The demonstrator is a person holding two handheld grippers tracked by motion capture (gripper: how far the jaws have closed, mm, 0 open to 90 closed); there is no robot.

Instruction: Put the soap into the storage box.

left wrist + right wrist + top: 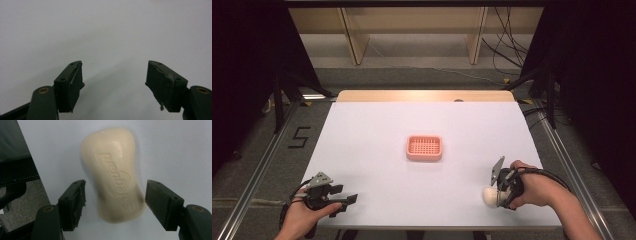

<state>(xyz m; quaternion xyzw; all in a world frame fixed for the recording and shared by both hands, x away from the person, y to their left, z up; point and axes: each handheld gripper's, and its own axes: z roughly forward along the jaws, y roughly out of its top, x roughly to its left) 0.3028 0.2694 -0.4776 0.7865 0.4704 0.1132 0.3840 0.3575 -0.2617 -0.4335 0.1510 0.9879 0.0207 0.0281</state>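
- Right gripper straddles a cream oval bar of soap with embossed lettering; jaws spread wide, one on each side of the bar's near end.
- Left pad stands clear of the soap with white worktop visible between; right pad sits right at the bar's edge, contact too close to call. No squeeze visible, so released.
- Soap lies flat on the white matte worktop, long axis running away from the gripper, slightly tilted in the right gripper view; edges a bit blurred.
- High view: right gripper held in the person's right hand at the near right part of the worktop, soap a pale lump at its tip, close to the front edge.
- Dark floor and a black frame show at the left edge of the right gripper view.
- Left gripper released too, jaws wide apart over bare white surface, nothing between them.
- High view: left gripper in the left hand at the near left corner, jaws pointing right along the front edge, well apart from the soap.
- Pink rectangular plastic soap tray with a gridded bottom sits mid-worktop, between and beyond both grippers, well apart from the soap.
- Wooden strip runs along the worktop's far edge; grey floor with cables beyond.
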